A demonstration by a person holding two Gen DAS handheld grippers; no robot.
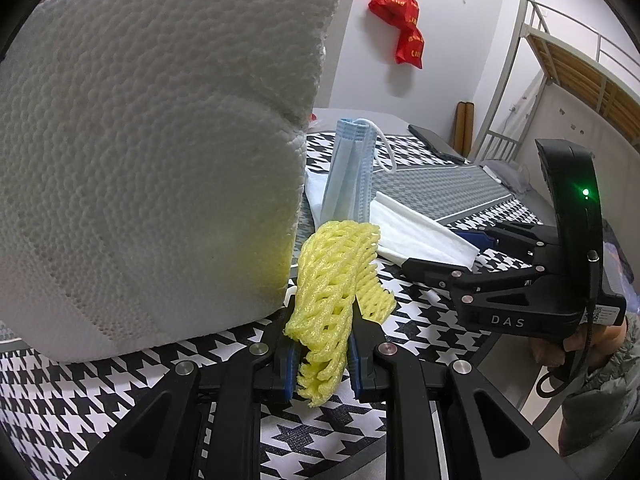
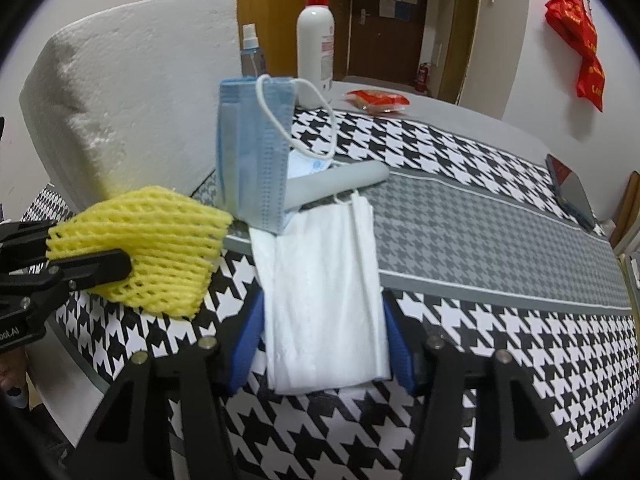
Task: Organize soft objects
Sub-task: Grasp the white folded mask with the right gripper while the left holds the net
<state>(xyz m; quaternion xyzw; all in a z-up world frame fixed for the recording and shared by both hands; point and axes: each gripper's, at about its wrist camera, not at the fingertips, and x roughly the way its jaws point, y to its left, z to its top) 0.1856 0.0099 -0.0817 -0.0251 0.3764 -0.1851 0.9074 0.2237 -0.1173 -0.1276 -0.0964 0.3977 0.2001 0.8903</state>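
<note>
My left gripper [image 1: 324,320] is shut on a yellow foam net [image 1: 336,276], which sticks up between its blue pads right beside a big white foam block [image 1: 152,152]. The right wrist view shows that net [image 2: 160,248] at the left, held just above the cloth by the left gripper [image 2: 92,244]. A folded white face mask [image 2: 324,280] lies flat on the houndstooth cloth. My right gripper [image 2: 324,312] has closed on it, and both blue pads press its long edges. A blue face mask [image 2: 252,152] stands upright behind it, against the foam block [image 2: 132,92].
A grey bar [image 2: 340,180] lies under the masks. At the far edge of the table [image 2: 480,340] stand a pump bottle [image 2: 315,40] and a spray bottle [image 2: 252,52], with a red packet [image 2: 376,100] near them. A phone [image 2: 572,192] lies at the right.
</note>
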